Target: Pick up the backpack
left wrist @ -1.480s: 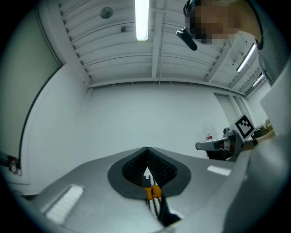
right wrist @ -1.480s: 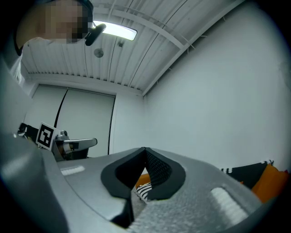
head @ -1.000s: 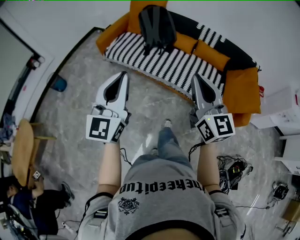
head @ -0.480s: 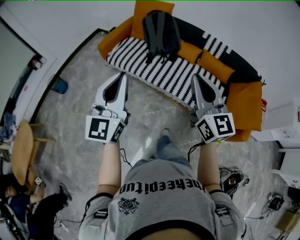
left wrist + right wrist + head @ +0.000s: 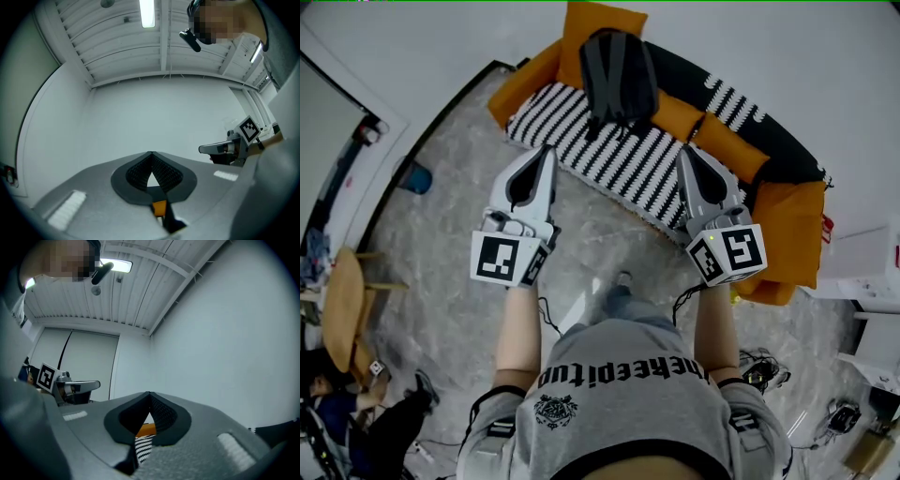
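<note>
A black backpack [image 5: 619, 75] stands on the sofa [image 5: 609, 155], leaning against an orange back cushion, in the head view's top middle. The sofa is orange with a black-and-white striped cover. My left gripper [image 5: 547, 150] is held out in front of me, shut and empty, its tip short of the sofa's front edge, below and left of the backpack. My right gripper [image 5: 686, 152] is shut and empty too, over the striped seat, right of the backpack. The left gripper view shows the closed jaw tips [image 5: 151, 153] against a white wall. The right gripper view shows closed tips [image 5: 149, 393] with striped cloth below.
A round wooden table [image 5: 342, 305] and a seated person [image 5: 337, 412] are at the left. A blue bin [image 5: 417, 176] stands by the wall. White shelving [image 5: 872, 272] is at the right, with cables [image 5: 759, 370] on the grey floor near my right foot.
I have walked closer to the sofa: it and the backpack have slid down and nearer in the head view. Both grippers stay shut, held out in front as before.
</note>
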